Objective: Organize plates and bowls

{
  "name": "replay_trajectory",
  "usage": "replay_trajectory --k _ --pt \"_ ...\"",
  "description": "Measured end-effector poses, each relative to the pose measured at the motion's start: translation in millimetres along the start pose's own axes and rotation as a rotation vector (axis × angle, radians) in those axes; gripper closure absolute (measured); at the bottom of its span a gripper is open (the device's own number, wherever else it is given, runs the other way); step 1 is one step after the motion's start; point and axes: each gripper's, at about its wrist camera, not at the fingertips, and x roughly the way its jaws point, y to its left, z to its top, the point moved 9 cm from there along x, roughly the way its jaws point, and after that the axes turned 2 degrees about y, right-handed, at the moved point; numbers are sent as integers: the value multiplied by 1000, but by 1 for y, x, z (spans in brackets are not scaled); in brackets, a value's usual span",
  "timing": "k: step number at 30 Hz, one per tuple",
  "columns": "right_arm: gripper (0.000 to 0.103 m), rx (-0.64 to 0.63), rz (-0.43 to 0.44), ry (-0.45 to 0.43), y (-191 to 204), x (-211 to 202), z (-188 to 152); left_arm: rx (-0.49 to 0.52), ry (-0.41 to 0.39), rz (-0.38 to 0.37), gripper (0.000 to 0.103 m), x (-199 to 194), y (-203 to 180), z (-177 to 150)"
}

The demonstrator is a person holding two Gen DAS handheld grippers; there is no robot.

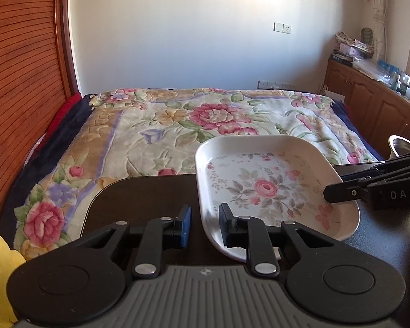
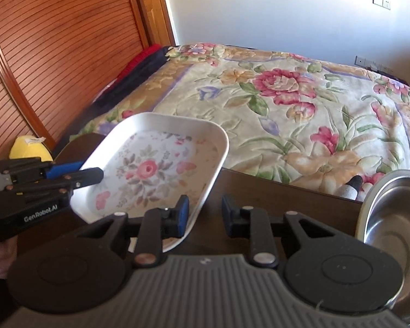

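The square floral plate [image 1: 270, 188] is tilted above the dark table [image 1: 139, 196], its far edge raised toward 12 o'clock and its near corner low, close to the tabletop. In the left wrist view the left gripper [image 1: 204, 225] stands with its jaws parted around the plate's near-left rim: the right finger [image 1: 227, 224] lies over the inside of the plate and the left one, with its blue pad, sits outside at 9 o'clock. A gap shows on each side of the rim, so the jaws are not closed on it. The right gripper [image 1: 339, 191] comes in from 3 o'clock, its 2 black fingers straddling the plate's right edge.

From the right wrist view the same plate [image 2: 155, 169] sits at 10 o'clock, and the right gripper [image 2: 205, 216] is likewise spread, its blue-padded left finger [image 2: 181, 214] over the rim and the other clear of it above bare table [image 2: 287, 194] (whether either pad presses the plate I cannot tell). The left gripper [image 2: 78, 176] reaches to the plate's left edge from 9 o'clock. A steel bowl [image 2: 396, 213] rests on the table at 3 o'clock. Beyond lies a bed with a flowered blanket [image 2: 287, 95].
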Motion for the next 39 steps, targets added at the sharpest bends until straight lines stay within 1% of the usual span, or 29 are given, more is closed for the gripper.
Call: replay_trajectory --k 1,2,3,4,7,15,27,39 --pt "79 -2 2 0 0 0 0 1 1 -6 87 -1 -1 0" --pt "87 -4 9 1 1 0 -1 1 6 -12 88 -2 -2 -1" --pt "87 -5 20 6 3 0 -2 -1 15 -25 88 -3 -4 -1" --pt "87 -9 13 5 4 -1 -3 -1 22 -31 88 -4 -5 -2" --pt "87 -22 15 9 6 -5 -5 4 33 -23 88 -8 -6 -5" --pt "87 -21 35 -9 9 -22 -12 -22 33 -50 88 -27 -7 -11" --pt "87 -23 46 -59 10 -57 -18 -2 -9 -55 88 -66 -23 -10" --pt "87 -22 41 -110 4 -96 -31 33 -60 -62 87 -110 -50 -10"
